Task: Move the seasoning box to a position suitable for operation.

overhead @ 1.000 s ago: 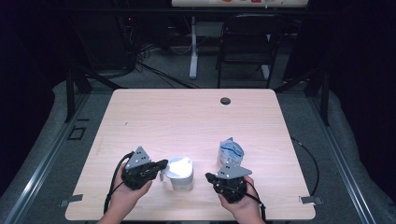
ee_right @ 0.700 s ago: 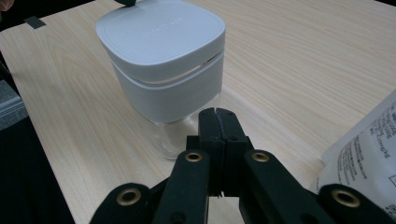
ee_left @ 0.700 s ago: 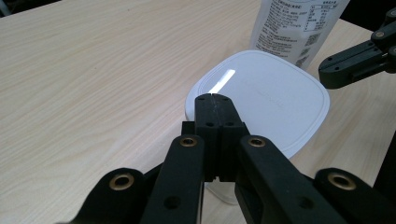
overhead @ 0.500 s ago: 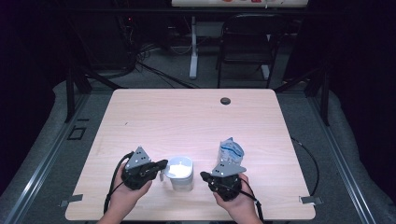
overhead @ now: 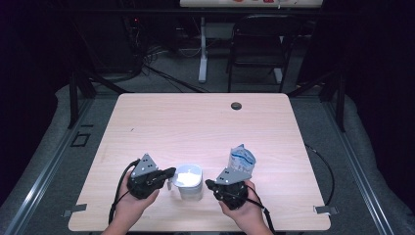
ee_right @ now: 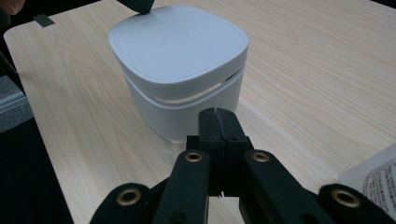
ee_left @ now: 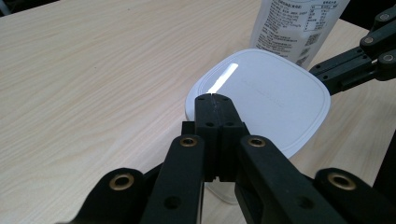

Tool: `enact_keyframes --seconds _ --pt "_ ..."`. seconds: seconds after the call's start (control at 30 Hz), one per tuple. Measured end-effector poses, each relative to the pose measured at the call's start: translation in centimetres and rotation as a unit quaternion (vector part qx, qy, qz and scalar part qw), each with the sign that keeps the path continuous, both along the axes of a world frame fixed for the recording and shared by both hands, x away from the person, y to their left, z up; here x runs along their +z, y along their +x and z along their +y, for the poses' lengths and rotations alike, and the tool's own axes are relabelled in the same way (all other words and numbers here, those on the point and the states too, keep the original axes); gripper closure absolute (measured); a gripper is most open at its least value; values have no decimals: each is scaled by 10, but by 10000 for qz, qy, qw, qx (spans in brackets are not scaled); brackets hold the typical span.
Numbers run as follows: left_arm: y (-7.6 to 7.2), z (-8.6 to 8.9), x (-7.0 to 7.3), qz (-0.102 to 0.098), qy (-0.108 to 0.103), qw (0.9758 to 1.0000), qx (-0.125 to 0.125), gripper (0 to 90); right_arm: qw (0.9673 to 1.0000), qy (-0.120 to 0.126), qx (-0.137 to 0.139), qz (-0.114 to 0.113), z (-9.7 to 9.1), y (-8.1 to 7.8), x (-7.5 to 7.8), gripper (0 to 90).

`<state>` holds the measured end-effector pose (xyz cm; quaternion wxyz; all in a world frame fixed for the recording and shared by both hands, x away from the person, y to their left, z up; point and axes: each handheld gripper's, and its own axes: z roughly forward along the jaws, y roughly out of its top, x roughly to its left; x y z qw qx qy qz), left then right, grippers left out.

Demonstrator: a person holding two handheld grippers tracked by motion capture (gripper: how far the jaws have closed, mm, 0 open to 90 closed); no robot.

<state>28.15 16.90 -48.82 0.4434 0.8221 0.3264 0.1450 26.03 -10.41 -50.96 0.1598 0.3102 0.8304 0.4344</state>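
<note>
A white square container with a rounded lid (overhead: 188, 179) stands near the table's front edge, between my two grippers. My left gripper (overhead: 170, 172) is shut, its tips over the left rim of the lid (ee_left: 261, 95). My right gripper (overhead: 208, 184) is also shut, with nothing in it, just short of the container's side wall (ee_right: 182, 107). A white and blue printed pouch (overhead: 242, 159) stands upright behind my right gripper and shows as a labelled pack (ee_left: 299, 28) beyond the lid.
The pale wooden table (overhead: 195, 127) has a dark round grommet (overhead: 236, 105) near its far edge. A chair (overhead: 259, 49) and a table leg stand on the floor behind. Cables trail from both grippers over the front edge.
My right gripper has swung leftward toward the container. The left gripper has barely shifted at the lid. The container and the pouch stay where they were.
</note>
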Motion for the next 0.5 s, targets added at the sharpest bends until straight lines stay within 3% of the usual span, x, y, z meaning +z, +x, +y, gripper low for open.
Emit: enact_keyframes --seconds 0.5 --pt "0 0 0 0 -38 10000 -11 900 10000 -18 93 11 8 -1 -2 900"
